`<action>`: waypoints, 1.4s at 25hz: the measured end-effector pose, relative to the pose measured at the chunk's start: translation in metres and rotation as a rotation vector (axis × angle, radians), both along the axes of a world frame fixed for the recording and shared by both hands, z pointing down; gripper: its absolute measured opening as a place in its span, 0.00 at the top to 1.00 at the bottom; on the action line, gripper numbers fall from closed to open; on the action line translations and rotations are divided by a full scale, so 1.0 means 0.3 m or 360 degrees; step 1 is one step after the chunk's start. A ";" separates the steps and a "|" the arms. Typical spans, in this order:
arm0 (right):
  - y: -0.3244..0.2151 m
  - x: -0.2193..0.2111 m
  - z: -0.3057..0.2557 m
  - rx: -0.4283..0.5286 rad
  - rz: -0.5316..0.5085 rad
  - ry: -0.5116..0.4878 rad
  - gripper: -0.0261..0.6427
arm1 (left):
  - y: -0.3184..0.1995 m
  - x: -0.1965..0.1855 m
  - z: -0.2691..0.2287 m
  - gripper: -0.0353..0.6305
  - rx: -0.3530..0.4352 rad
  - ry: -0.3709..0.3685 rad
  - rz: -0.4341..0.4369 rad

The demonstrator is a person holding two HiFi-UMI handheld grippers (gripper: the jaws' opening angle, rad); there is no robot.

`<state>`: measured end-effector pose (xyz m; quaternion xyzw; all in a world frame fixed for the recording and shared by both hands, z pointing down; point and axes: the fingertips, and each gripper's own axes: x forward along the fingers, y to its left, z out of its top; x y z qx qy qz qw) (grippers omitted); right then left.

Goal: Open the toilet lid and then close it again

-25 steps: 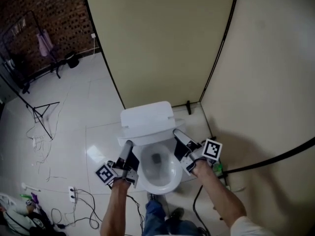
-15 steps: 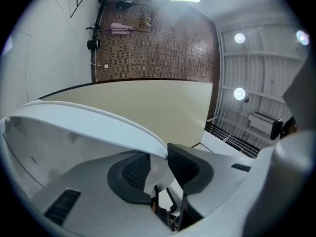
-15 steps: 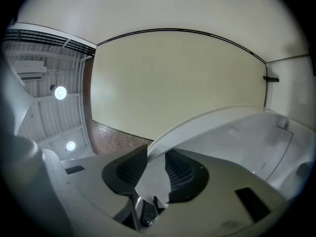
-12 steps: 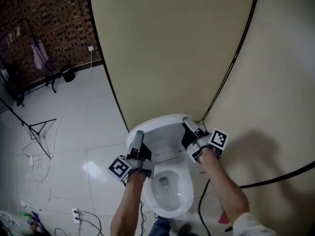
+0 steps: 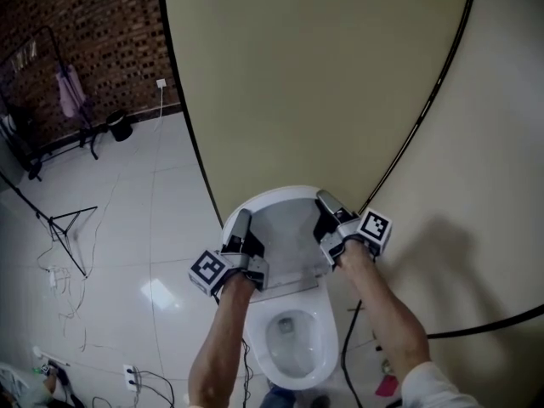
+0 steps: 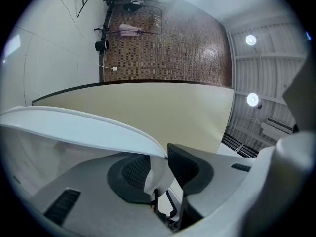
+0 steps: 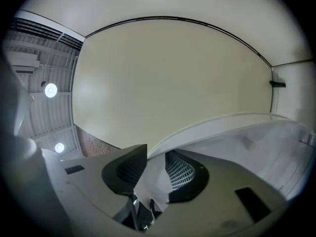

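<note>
Two grippers: the left gripper [image 5: 241, 224] and the right gripper [image 5: 326, 204] sit at opposite side edges of the toilet lid [image 5: 280, 219], in the lower middle of the head view.
Left jaws: almost together, clamped on the thin white edge of the lid; in the left gripper view the ribbed pads [image 6: 183, 163] press the plastic from both sides.
Right jaws: likewise pinched tight on the other edge of the lid, with the pads [image 7: 180, 174] on either face of it.
Lid: lifted off the seat and standing in front of the beige partition [image 5: 297, 75]. It looks close to upright, though the steep downward view makes the exact tilt hard to judge.
Bowl: the toilet bowl [image 5: 328, 347] lies uncovered below the lid at the bottom centre of the frame, with water in its bottom.
Marker cubes: one at the rear of each gripper, the left cube [image 5: 208, 270] lower in the frame than the right cube [image 5: 374, 226].
Arms: the left forearm [image 5: 219, 351] and the right forearm [image 5: 387, 313] reach up from the bottom edge to the grippers.
Surroundings: glossy pale floor tiles [image 5: 127, 219] fill the left of the frame. A brick wall [image 5: 102, 32] is at the upper left, with a pink garment [image 5: 68, 92] hanging on a rack before it.
</note>
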<state>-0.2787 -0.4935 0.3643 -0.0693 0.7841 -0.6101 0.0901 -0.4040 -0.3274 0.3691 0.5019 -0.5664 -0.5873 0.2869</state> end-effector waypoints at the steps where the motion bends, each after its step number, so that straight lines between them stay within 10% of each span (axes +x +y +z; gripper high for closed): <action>1: 0.000 0.002 0.002 0.0002 -0.0004 -0.0004 0.80 | -0.001 0.000 0.001 0.79 0.0008 -0.0001 0.0006; 13: 0.040 0.046 -0.041 -0.0038 -0.0131 -0.0058 0.68 | 0.012 0.035 -0.048 0.72 0.0005 -0.0030 0.0061; 18: 0.198 0.245 -0.129 0.0275 -0.0251 -0.0113 0.68 | 0.152 0.238 -0.126 0.72 0.0017 -0.0253 0.0074; 22: 0.368 0.476 -0.220 0.0727 -0.0345 -0.0023 0.68 | 0.300 0.483 -0.213 0.72 -0.0145 -0.0633 0.0104; 28: 0.659 0.928 -0.294 0.1812 -0.0475 0.0213 0.68 | 0.539 0.931 -0.329 0.72 -0.0383 -0.1377 0.0133; 35: 0.908 1.379 -0.199 0.2368 -0.0603 0.0460 0.68 | 0.766 1.415 -0.300 0.72 -0.0773 -0.2135 0.0248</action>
